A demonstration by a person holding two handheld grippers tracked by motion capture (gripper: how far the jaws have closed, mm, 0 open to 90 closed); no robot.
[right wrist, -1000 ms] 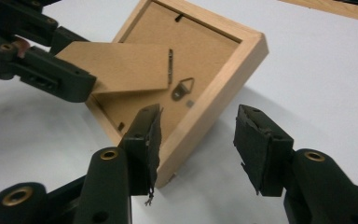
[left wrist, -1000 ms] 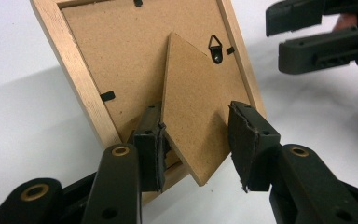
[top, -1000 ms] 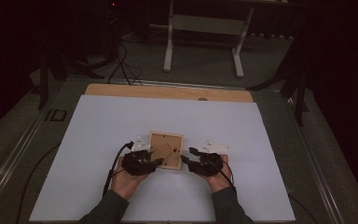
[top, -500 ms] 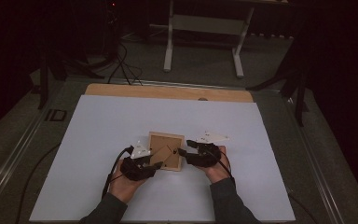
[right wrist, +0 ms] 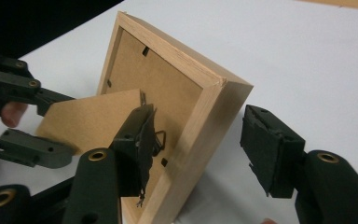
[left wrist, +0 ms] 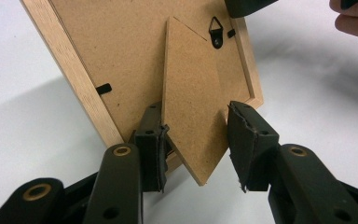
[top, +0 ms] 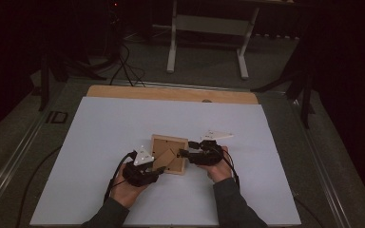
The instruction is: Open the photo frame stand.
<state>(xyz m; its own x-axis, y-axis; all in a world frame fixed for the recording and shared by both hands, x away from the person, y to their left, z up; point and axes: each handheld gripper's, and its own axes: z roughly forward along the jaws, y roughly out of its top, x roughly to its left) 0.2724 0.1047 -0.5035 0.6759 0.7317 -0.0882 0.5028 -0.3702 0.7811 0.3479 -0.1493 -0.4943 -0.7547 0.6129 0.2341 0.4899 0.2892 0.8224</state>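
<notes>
left claw [top: 158, 167]: spread around brown fibreboard easel stand [left wrist: 193, 121], one pad touching | light wooden square picture frame [top: 169, 154]: back-up on white tabletop [top: 100, 133], between claws | right claw [top: 184, 153]: astride frame edge, jaws just opened, no pinch

- White sheet [top: 123, 137]: covers most of the worktop, flat, pale.
- Wooden worktop [top: 171, 93]: a bare strip shows along the sheet's far edge.
- White metal stand [top: 209, 28]: on the floor beyond the worktop, two legs with a crossbar.
- Black cables [top: 123, 66]: trail across the dark floor [top: 204, 76], far left.
</notes>
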